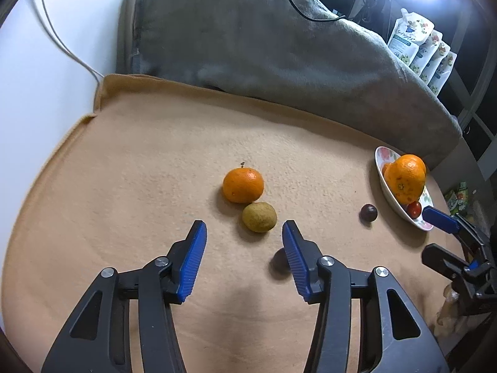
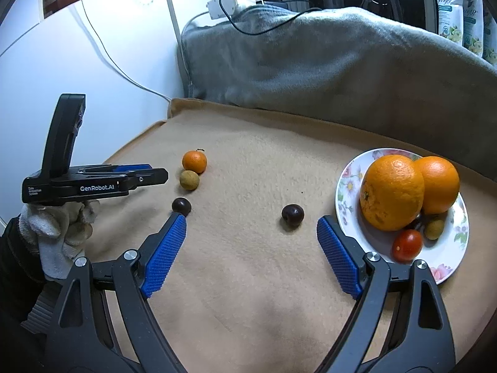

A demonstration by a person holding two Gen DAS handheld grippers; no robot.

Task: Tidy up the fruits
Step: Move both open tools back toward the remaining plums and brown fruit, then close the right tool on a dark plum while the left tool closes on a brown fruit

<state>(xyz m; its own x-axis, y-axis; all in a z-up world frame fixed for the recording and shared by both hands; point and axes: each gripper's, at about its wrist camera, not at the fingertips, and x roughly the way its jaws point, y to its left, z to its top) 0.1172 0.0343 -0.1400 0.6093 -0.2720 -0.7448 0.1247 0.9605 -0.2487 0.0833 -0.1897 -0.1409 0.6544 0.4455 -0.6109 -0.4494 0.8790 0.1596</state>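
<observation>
On the tan cloth (image 1: 124,171), a mandarin (image 1: 243,185) touches a brown-green fruit (image 1: 259,217). My left gripper (image 1: 243,225) hovers open just short of that fruit, with nothing held. A dark round fruit (image 1: 278,264) lies low beside its right finger, partly hidden. Another dark fruit (image 2: 292,214) sits between the tips of my open right gripper (image 2: 251,220), nearer the right finger and untouched. The flowered plate (image 2: 348,180) holds two oranges (image 2: 391,192), a cherry tomato (image 2: 407,245) and a small brown fruit (image 2: 434,229).
A grey blanket (image 1: 264,46) is heaped along the far edge of the cloth. A white wall with cables (image 1: 62,40) stands at the left. Printed pouches (image 1: 413,40) stand at the back right. A gloved hand (image 2: 62,227) holds the left gripper.
</observation>
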